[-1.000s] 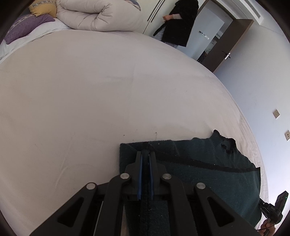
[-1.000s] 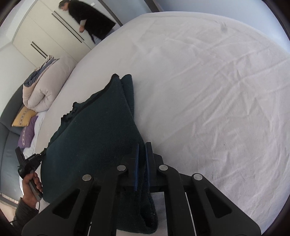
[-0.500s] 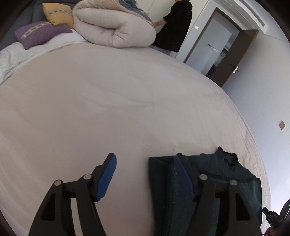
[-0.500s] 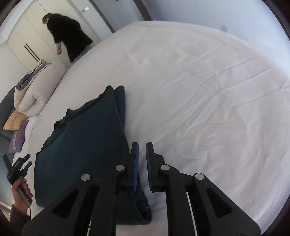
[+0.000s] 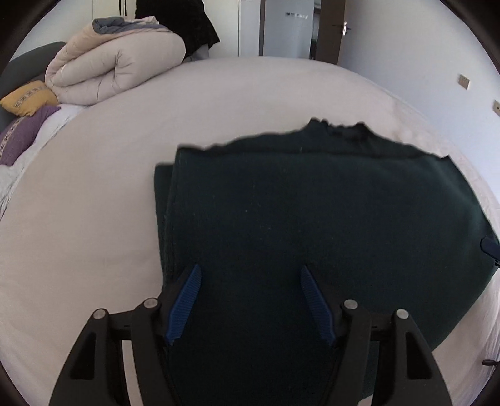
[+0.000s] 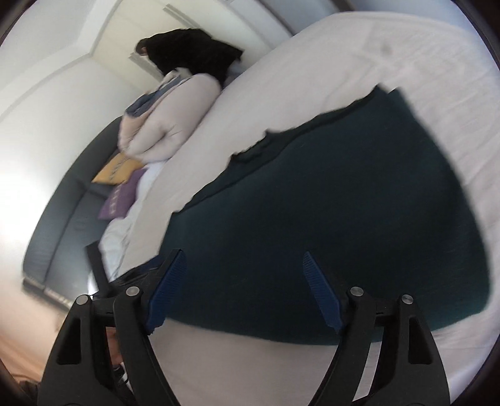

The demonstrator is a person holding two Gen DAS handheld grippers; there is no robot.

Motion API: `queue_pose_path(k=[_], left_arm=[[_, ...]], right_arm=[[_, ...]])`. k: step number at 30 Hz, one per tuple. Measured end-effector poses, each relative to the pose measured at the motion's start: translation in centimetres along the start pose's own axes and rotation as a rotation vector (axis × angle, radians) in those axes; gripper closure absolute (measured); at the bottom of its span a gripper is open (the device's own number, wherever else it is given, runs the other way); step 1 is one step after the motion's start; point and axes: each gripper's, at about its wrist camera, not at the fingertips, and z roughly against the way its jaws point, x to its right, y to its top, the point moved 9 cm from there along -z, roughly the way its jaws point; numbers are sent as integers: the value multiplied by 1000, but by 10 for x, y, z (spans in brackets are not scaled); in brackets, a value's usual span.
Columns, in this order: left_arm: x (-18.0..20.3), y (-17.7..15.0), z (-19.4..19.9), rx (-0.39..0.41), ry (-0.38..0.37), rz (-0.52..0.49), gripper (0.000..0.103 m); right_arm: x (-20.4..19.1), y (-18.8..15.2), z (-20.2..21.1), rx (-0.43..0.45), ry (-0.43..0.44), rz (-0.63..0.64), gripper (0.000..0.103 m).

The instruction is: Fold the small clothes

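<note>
Dark green cloth (image 5: 328,218): it is being seen lying folded and flat on the white bed sheet (image 5: 109,187). In the left wrist view it is filling the middle and the 3 o'clock side. A second layer is peeking out along its 9 o'clock edge.
Cloth in the right wrist view (image 6: 328,203): it is being shown spread from the middle out toward 3 o'clock, with its wavy edge facing 11 o'clock. This picture is blurred.
Left gripper (image 5: 248,271): its jaws are being held wide apart above the cloth. Nothing is being pinched between the blue pads (image 5: 184,299).
Right gripper (image 6: 242,254): its jaws are being opened right now. The cloth is lying below them, and nothing is being squeezed by the blue pads (image 6: 165,290).
Rolled beige quilt (image 5: 115,65): it is being kept at 10 o'clock, at the far end of the bed.
Yellow pillow (image 5: 29,96) and purple pillow (image 5: 18,137): they are being seen at 9 o'clock, just beside the quilt.
Person in black (image 6: 193,53): they are being seen bending at 11 o'clock, behind the quilt, in the right wrist view.
Brown door (image 5: 329,29): it is being shown at 1 o'clock, well away from the cloth.
</note>
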Motion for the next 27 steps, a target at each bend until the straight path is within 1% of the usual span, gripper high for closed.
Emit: queue_pose_path(k=[2,3,4,5,6,7,9,11,12,14,16,18,22,25,27], left_arm=[[-1,-1,0,10,16,-15,34],[0,-1,-1,7,24,-25,34],[1,-1,-1,6,30,-32,34],[1,-1,-1,6,31,-34,34],[0,-1,-1,7,36,-37,34],[0,-1,-1,8,32,-34,34],[1,-1,-3,9,32,-34,34],[0,0,-4,12,35,-36,34],[1,-3,-2,12,35,-35,34],[3,-5,-1,13,37,-35,34],[4,-5,-1,13,38,-36,34],[4,-5,-1,11,40,-35,34],[3,-6,0,5,41,-35,34],[3,-7,5,3,49,-22,34],[8,-8,12,2,26,4,35]], right_arm=[[20,-5,-5,-23,-17,-70,26],[31,-5,-3,-19,-13,-110,30],[42,-3,3,2,-8,-147,41],[52,0,11,22,-5,-173,43],[58,1,19,40,-10,-183,43],[66,5,29,69,-36,-189,43],[86,13,51,125,-125,-206,43],[105,17,72,167,-181,-245,43],[108,19,80,184,-181,-264,42],[104,22,92,206,-184,-255,41],[93,23,93,193,-176,-205,41],[70,16,82,160,-146,-163,41],[16,0,38,68,-71,-82,41],[-12,-16,14,8,-11,-66,41],[-25,-24,-2,-30,12,-57,41]])
